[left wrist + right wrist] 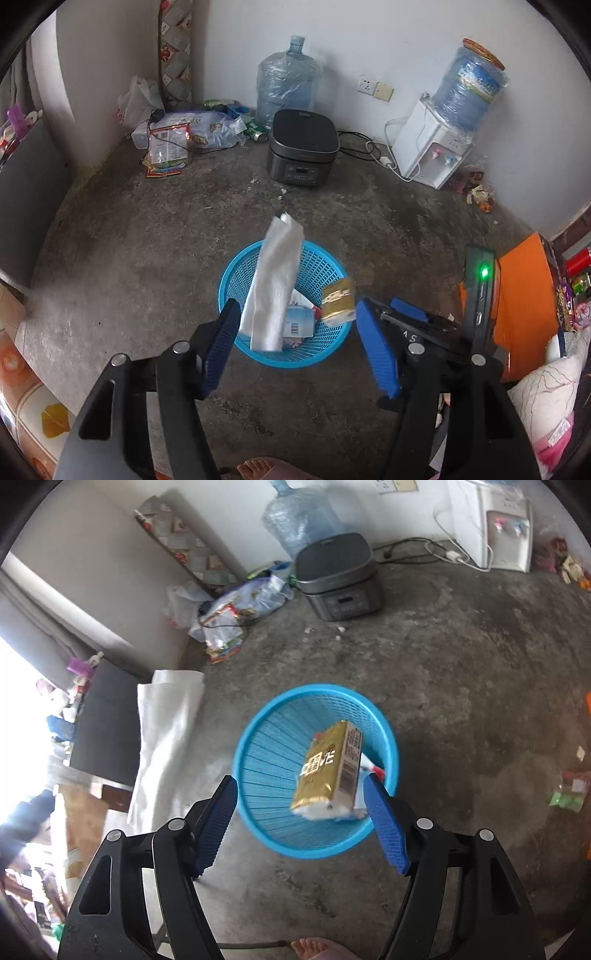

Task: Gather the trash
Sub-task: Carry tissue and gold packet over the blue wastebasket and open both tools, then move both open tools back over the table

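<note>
A blue mesh basket stands on the concrete floor, also in the right wrist view. My left gripper is open above it; a white paper sheet hangs free between its fingers over the basket. My right gripper is open over the basket; a gold tissue pack is in the air between its fingers, also visible from the left. A small printed carton lies in the basket. The white sheet shows at the left of the right wrist view.
A dark rice cooker, water jugs and a white dispenser stand by the far wall. Wrappers and bags lie in the left corner. An orange box is at right. Bare toes are at the bottom.
</note>
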Available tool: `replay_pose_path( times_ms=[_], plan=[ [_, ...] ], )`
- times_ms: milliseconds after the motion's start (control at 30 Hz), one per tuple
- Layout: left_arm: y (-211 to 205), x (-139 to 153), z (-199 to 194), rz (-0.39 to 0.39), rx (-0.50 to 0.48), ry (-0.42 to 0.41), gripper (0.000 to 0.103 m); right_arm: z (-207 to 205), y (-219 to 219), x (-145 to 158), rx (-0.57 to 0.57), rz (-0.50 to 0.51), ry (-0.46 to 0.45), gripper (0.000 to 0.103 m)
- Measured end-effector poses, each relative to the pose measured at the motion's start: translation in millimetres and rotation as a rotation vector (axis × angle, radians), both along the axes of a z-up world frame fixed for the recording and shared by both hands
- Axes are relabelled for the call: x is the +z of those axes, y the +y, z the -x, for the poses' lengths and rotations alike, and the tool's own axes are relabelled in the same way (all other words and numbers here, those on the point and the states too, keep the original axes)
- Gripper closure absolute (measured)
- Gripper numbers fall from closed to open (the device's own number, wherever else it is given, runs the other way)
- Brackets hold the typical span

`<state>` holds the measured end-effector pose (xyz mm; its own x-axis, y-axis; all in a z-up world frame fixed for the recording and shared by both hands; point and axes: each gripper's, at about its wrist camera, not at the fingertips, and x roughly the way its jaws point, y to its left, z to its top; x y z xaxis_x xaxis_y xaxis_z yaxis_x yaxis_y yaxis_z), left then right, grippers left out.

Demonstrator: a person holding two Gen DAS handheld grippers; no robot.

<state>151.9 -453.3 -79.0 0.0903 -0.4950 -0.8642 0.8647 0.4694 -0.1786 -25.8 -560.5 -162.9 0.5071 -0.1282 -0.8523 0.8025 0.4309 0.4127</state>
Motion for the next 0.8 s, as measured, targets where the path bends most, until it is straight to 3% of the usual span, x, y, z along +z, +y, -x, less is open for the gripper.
replay_pose_path(
  times_ms=[100, 233, 467, 800],
  plan=[
    [12.0, -4.4, -2.7, 0.027, 0.028, 0.032, 0.035, 11.4, 8.9, -14.5, -0.009, -0.031, -0.022, 0.036],
    [32.8, 8.1, -1.0, 0.057, 0.033, -0.033, 0.032, 24.7, 26.5, -0.9, -0.009, 0.012, -0.034, 0.036],
    [92.7, 62.4, -0.7, 0.191, 0.087, -0.093, 0.025, 25.7, 57.9, 63.2, 0.024, 0.182, -0.114, 0.030],
    [236.5, 151.0, 2.0, 0.345, 0.244, -0.209, 0.020, 1.0, 121.9, 143.7, 0.253, 0.274, -0.290, 0.028]
  ],
)
